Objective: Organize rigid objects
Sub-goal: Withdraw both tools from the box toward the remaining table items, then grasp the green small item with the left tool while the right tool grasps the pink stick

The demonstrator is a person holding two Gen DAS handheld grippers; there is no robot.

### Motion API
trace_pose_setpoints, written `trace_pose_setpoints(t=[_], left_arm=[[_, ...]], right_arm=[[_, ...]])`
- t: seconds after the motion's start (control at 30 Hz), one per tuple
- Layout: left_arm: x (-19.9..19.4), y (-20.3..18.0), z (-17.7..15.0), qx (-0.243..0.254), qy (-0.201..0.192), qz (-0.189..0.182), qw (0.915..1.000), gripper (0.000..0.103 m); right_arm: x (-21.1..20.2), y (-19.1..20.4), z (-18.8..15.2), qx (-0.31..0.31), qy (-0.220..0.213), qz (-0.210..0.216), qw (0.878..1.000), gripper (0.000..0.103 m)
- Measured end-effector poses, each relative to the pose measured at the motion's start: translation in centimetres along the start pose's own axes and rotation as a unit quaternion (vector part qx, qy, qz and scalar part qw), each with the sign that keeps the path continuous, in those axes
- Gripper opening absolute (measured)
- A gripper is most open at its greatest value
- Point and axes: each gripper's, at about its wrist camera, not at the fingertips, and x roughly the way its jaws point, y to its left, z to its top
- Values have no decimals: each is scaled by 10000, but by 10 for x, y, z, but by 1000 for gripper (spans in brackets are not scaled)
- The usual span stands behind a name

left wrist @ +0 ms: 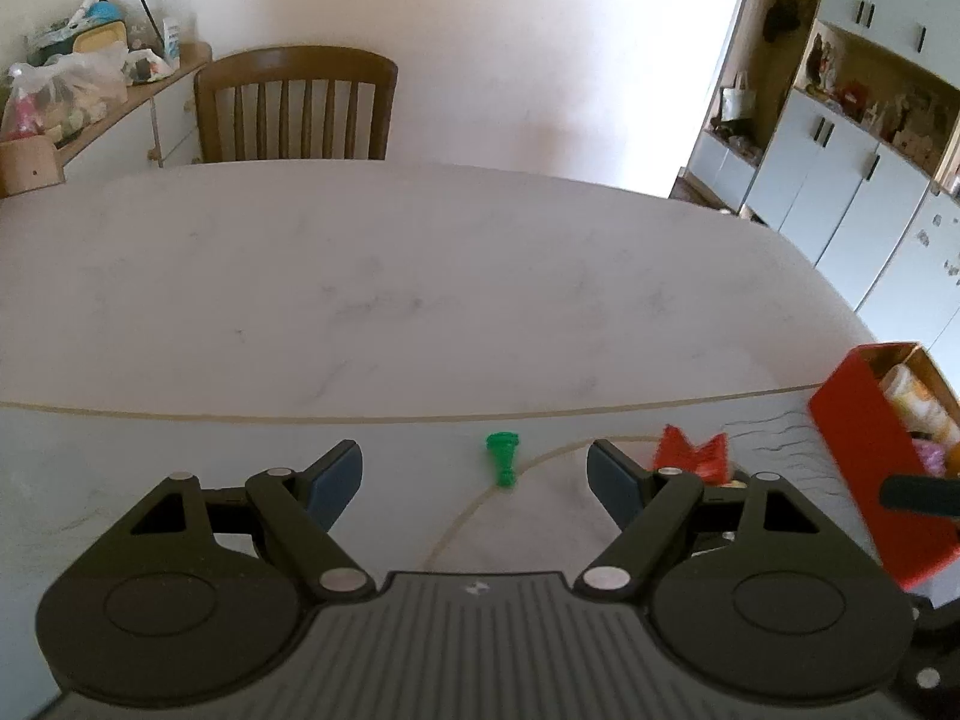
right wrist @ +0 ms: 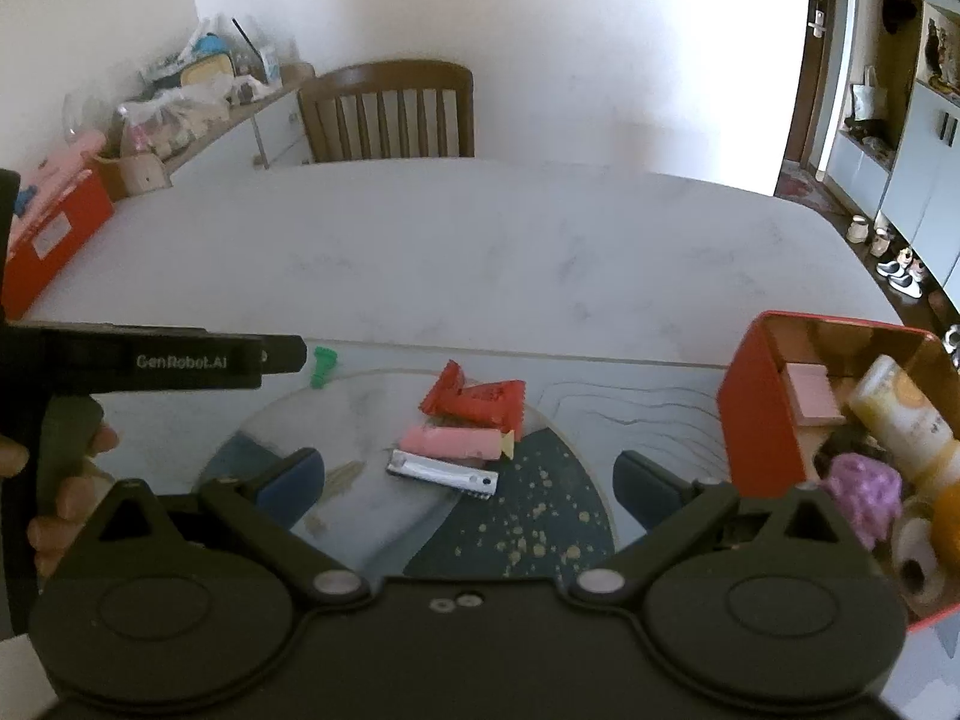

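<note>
A small green plastic piece [left wrist: 501, 458] lies on the patterned mat [left wrist: 600, 540], just ahead of my open, empty left gripper [left wrist: 475, 480]; it also shows in the right wrist view [right wrist: 323, 365]. A red snack packet [right wrist: 475, 401], a pink bar [right wrist: 451, 443] and a silver nail clipper [right wrist: 443, 474] lie together on the mat, ahead of my open, empty right gripper [right wrist: 469, 480]. The red packet also shows in the left wrist view [left wrist: 693, 455], beside the right finger. An open red box [right wrist: 756, 420] holding a bottle and other items stands to the right.
The left gripper's body [right wrist: 156, 357], held by a hand, crosses the left of the right wrist view. A wooden chair [left wrist: 297, 105] stands at the white table's [left wrist: 420, 276] far edge. A second red box [right wrist: 51, 234] sits far left. Cluttered sideboard and cabinets lie beyond.
</note>
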Motion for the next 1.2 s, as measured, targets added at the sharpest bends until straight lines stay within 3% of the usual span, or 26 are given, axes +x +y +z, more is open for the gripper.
trace_pose_setpoints(t=[0.5, 0.67, 0.9, 1.2], left_arm=[[39, 0, -5, 100, 113, -12, 9999, 81], [43, -4, -5, 225, 38, -52, 9997, 73], [44, -13, -5, 445, -35, -42, 9990, 42], [43, -20, -6, 587, -15, 100, 9982, 18]], right_arm=[[56, 1, 13, 61, 526, 94, 9986, 81], [63, -1, 14, 217, 665, 164, 9974, 75], [66, 1, 17, 231, 666, 124, 9974, 63], [64, 3, 15, 86, 647, 34, 9979, 59]])
